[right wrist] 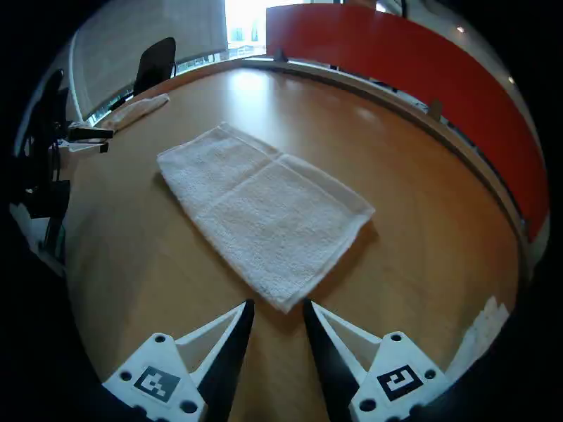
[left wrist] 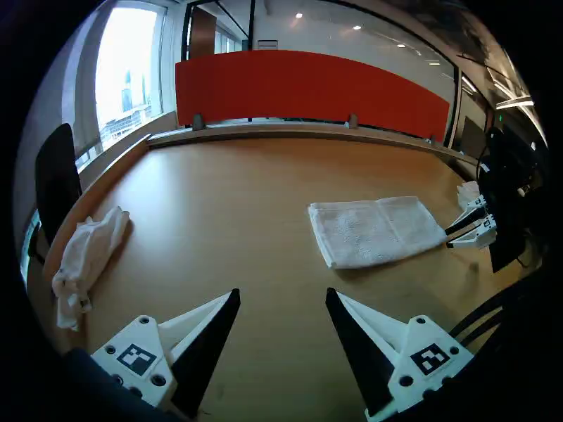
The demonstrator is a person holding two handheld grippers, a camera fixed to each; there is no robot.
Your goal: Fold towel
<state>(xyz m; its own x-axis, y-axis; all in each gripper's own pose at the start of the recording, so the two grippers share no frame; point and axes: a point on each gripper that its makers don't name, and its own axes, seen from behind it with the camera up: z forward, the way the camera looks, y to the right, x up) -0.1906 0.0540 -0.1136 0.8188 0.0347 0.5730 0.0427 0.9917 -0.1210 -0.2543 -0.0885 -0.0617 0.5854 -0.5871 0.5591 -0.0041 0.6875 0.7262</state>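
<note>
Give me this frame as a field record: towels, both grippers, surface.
surface: wooden table, red divider along its far edge
towel 1: white folded towel, lying flat, rectangular
towel 2: crumpled towel, bunched near the table edge, apart from towel 1
left gripper: open, empty, over bare table
right gripper: open, tips at the folded towel's near corner, not gripping it

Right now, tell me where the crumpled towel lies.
In the left gripper view the crumpled towel lies at the table's left edge, beside the black chair, well apart from the folded towel.
</note>
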